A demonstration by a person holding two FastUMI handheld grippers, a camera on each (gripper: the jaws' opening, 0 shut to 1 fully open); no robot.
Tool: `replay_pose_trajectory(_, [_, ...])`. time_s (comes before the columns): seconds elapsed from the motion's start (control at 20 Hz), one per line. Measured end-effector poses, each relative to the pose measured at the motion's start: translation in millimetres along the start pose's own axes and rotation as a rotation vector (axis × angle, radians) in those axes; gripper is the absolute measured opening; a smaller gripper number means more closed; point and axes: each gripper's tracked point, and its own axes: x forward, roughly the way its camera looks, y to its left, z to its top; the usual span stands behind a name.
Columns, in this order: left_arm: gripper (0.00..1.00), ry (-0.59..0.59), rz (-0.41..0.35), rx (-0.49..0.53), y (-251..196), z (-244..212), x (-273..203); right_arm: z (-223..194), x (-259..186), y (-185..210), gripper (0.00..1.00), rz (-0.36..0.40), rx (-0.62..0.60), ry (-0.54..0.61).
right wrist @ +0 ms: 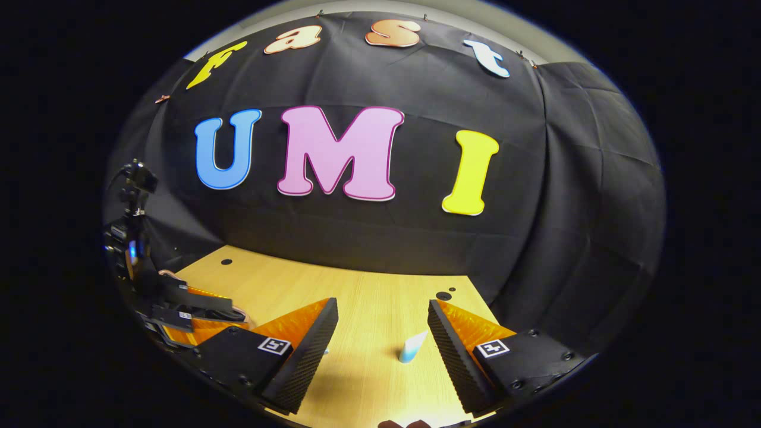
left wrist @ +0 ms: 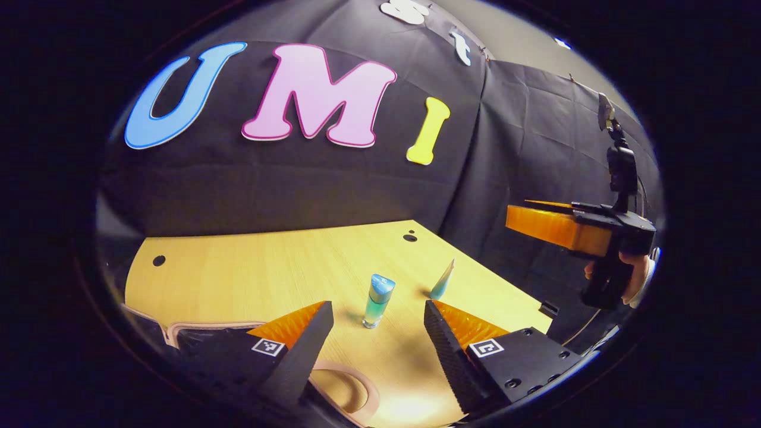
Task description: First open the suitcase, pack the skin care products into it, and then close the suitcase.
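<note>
In the left gripper view, the left gripper [left wrist: 378,318] is seen with its fingers spread wide, nothing held between them, above a light wooden table [left wrist: 255,267]. Between the two fingertips, slightly farther off toward 12 o'clock, a blue-green skin care bottle [left wrist: 378,300] is stood upright on the table with its blue cap on top. A small pale-blue tube [left wrist: 443,281] is set on the table at about 2 o'clock from the bottle, near it but apart, with its narrow end pointing up. At 7 o'clock in this view, part of the suitcase [left wrist: 196,336] is seen: a dark surface with a light pinkish rim, partly hidden behind the left finger; whether it is open or closed cannot be told. At 3 o'clock, the right gripper [left wrist: 523,217] is held in the air by a hand [left wrist: 630,276], well apart from the table items; from this side its finger spacing cannot be told.

In the right gripper view, the right gripper [right wrist: 383,324] is shown with its fingers spread and empty. The pale-blue tube [right wrist: 412,348] is seen on the table [right wrist: 368,297] between the fingers, closer to the right-hand one. At 9 o'clock, the left gripper [right wrist: 196,324] is seen low over the table edge.
</note>
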Motion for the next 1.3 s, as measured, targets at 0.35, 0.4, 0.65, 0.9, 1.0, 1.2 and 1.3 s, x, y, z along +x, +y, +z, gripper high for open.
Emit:
replay_pose_trajectory(0.35, [0.97, 0.137, 0.105, -0.054, 5.9, -57.0, 111.6, -55.9, 21.8, -22.9, 0.96, 0.048, 0.053, 0.110])
replay_pose_trajectory(0.4, [0.97, 0.150, 0.119, -0.061, 9.2, -61.2, 123.9, -60.3, 24.7, -25.5, 0.97, 0.061, 0.071, 0.117])
replay_pose_trajectory(0.65, [0.97, 0.197, 0.151, -0.092, 10.9, -77.1, 165.4, -91.9, 51.7, -49.0, 0.96, 0.072, 0.098, 0.176])
replay_pose_trajectory(0.9, [0.52, 0.213, 0.177, -0.094, 10.7, -80.3, 185.1, -147.0, 94.4, -57.5, 0.97, 0.131, 0.068, 0.241])
replay_pose_trajectory(1.0, [0.48, 0.217, 0.176, -0.111, 8.9, -78.6, 189.6, -177.8, 106.9, -56.5, 0.98, 0.148, 0.059, 0.300])
replay_pose_trajectory(1.2, [0.46, 0.218, 0.209, -0.094, 7.4, -79.5, 194.8, -205.5, 149.3, -53.4, 0.98, 0.166, 0.023, 0.338])
replay_pose_trajectory(1.3, [0.46, 0.226, 0.213, -0.070, 5.1, -78.4, 197.4, -220.3, 161.3, -51.2, 0.98, 0.167, 0.034, 0.369])
